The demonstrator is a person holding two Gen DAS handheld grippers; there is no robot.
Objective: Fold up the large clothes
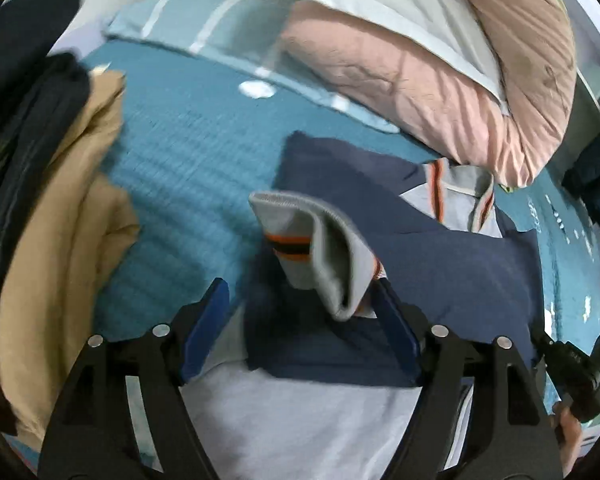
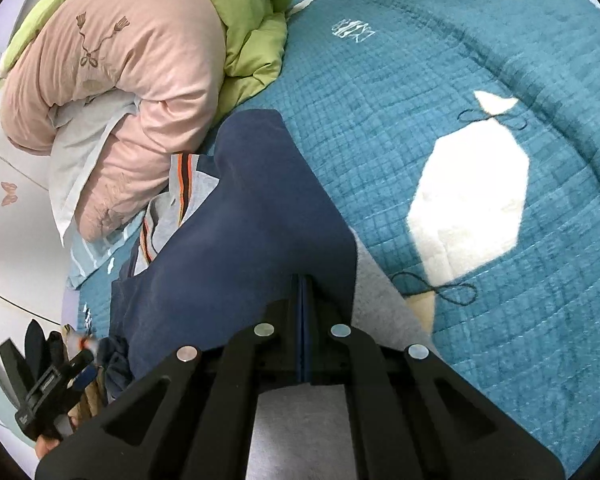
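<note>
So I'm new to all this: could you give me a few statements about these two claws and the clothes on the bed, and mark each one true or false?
1. The right claw is shut on the navy and grey garment. True.
2. The left claw is clamped fully closed. False: its jaws stand wide apart, with the grey striped cuff lying between them.
3. The garment lies on a teal quilted bedspread. True.
4. The rolled duvet beside the garment is dark blue. False: it is pink with a green side.
5. A tan garment lies to the left in the left claw's view. True.
</note>
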